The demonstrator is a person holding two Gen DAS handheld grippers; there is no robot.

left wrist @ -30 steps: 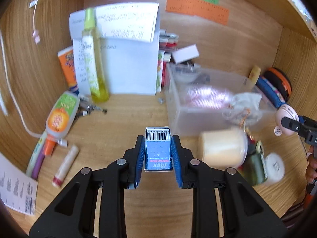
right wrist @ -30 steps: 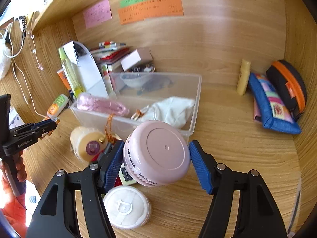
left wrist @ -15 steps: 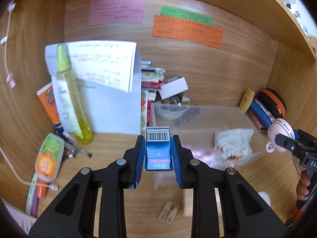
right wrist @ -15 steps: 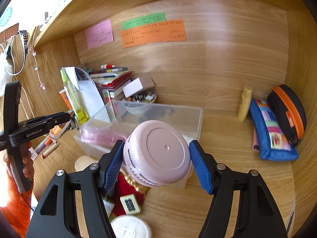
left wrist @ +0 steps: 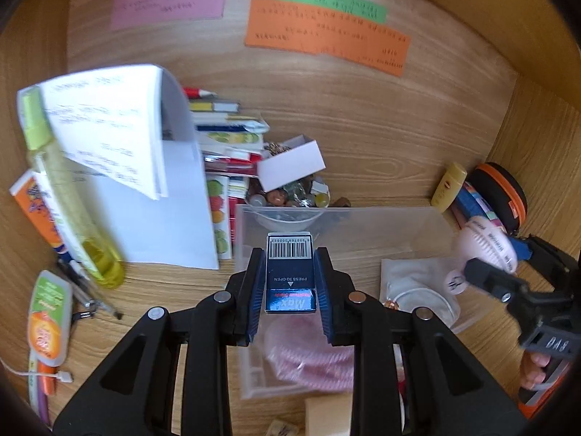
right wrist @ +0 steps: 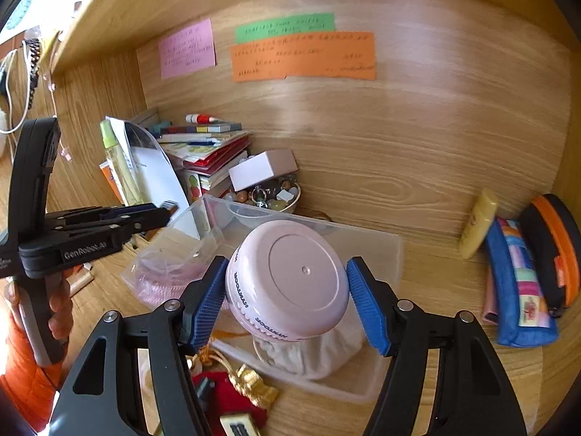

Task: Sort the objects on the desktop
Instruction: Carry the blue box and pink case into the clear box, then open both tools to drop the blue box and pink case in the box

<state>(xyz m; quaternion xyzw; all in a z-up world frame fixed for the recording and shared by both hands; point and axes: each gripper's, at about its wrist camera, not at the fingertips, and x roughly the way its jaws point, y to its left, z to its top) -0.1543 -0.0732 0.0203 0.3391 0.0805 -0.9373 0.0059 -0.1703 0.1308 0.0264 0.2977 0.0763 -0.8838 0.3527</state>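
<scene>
Pink (right wrist: 187, 48), green (right wrist: 285, 26), orange notes (right wrist: 303, 56) stuck on wooden back wall (right wrist: 417, 138)

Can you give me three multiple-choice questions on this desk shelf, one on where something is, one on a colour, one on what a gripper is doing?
1. Where is the white cloth pouch?
A. Inside the clear plastic bin
B. On the book stack
C. Under the pencil case

2. What colour is the largest paper note on the back wall?
A. Pink
B. Green
C. Orange

3. What does the right gripper hold?
A. Nothing
B. A round pink jar
C. A yellow bottle

Answers: 1 A, the pouch lies within the bin's walls. 2 C, the widest strip is orange. 3 B, both blue pads press on the jar's sides.
</scene>
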